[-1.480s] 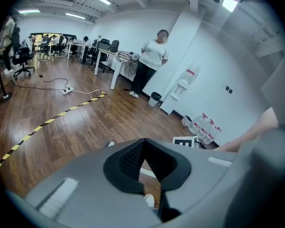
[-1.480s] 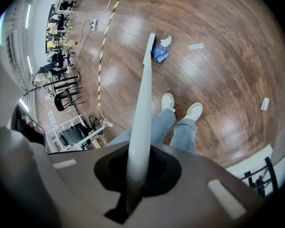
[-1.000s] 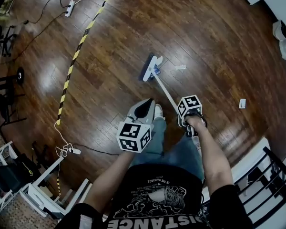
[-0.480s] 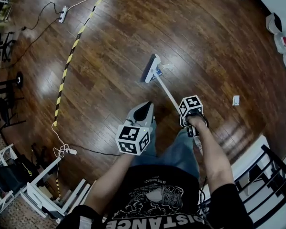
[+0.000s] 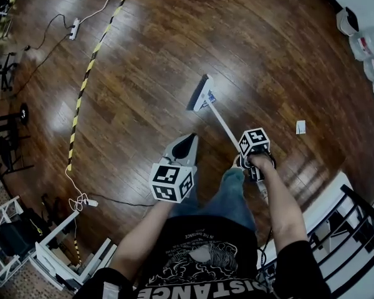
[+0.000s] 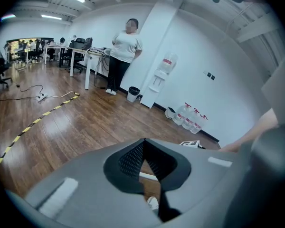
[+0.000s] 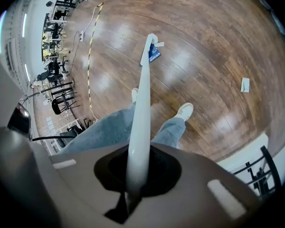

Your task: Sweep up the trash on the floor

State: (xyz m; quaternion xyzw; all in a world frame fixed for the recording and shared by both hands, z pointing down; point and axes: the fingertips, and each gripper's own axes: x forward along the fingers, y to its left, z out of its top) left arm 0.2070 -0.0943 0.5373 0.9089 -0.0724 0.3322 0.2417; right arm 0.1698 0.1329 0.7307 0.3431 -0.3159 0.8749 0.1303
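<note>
White broom (image 7: 141, 103) x1 in R gripper (image 7: 131, 189) (L gripper (image 6: 143, 146) closed), 1 scrap (image 5: 301, 127) apart

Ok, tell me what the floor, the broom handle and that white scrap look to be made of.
Floor: wood planks or wood-look laminate with a glossy finish; plank seams, grain and light glare show. Broom handle: smooth white plastic or painted metal, can't tell which; it has an even sheen. White scrap: probably thin paper; it lies flat and looks matte.

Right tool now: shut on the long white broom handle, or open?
Shut: the jaws of the right tool pinch the long white broom handle, which runs out between them.
</note>
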